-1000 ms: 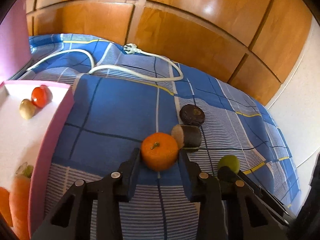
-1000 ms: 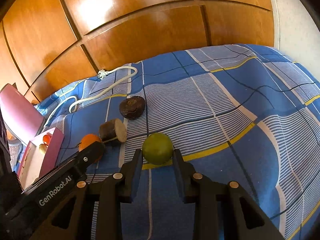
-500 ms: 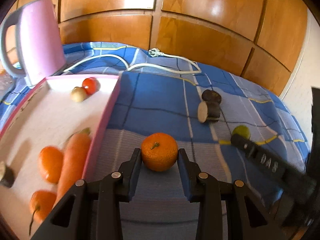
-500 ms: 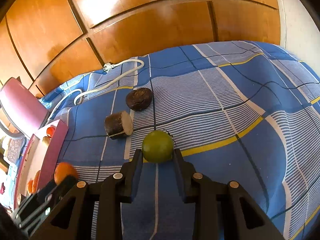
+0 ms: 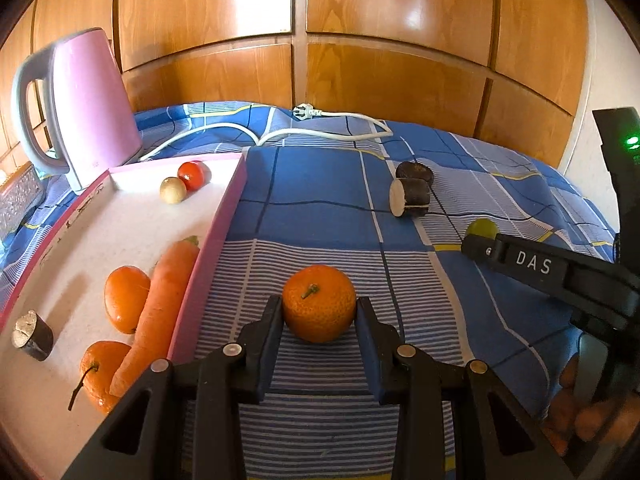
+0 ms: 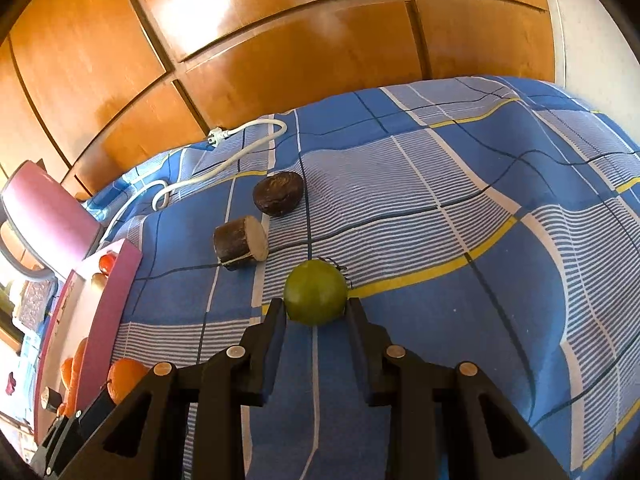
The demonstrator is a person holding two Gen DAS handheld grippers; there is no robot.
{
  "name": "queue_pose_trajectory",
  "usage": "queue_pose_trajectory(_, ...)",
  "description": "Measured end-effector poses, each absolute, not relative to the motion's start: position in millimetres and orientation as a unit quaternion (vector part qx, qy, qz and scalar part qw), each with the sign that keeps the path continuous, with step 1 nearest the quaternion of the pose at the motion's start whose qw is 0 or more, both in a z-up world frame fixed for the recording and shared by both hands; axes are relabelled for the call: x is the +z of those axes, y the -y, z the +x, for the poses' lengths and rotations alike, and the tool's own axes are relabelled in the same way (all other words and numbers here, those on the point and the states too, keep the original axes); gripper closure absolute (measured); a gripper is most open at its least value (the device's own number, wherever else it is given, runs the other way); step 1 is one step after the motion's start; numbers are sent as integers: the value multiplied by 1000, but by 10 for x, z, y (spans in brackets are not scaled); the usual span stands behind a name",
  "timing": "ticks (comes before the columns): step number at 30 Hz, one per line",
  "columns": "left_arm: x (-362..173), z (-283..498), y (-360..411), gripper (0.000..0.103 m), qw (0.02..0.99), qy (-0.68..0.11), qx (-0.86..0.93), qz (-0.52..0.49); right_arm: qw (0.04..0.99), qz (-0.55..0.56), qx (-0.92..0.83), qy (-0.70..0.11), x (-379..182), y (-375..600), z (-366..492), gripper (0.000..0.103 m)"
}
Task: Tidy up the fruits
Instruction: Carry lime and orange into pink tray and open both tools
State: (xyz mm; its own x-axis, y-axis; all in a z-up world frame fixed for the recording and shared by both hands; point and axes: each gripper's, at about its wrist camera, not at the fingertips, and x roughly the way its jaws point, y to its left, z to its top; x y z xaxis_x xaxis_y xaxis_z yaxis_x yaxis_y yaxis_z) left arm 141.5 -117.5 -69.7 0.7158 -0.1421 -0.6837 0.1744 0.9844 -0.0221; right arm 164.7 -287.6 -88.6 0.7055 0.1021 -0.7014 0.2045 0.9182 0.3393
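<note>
Our left gripper is clamped on the orange mandarin, held above the blue checked bedcover just right of the pink tray with its carrot. Our right gripper is closed on the green fruit, near two dark brown pieces.

I'm working in what looks like a home bedroom: a blue checked bedsheet against glossy wooden wardrobe panels, a pink kettle and its white cord nearby.
</note>
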Motion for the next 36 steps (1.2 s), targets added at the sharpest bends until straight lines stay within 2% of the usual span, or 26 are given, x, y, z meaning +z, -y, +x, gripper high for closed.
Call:
queue_pose_trajectory(28, -675, 1261, 1145, 67, 927, -362, -99, 6, 905, 142, -57, -397, -837, 2637, 1343, 73)
queue_pose_trajectory(36, -526, 1114, 1001, 67, 939, -333, -89, -11, 916, 145, -37, -373, -731, 2551, 1302, 73)
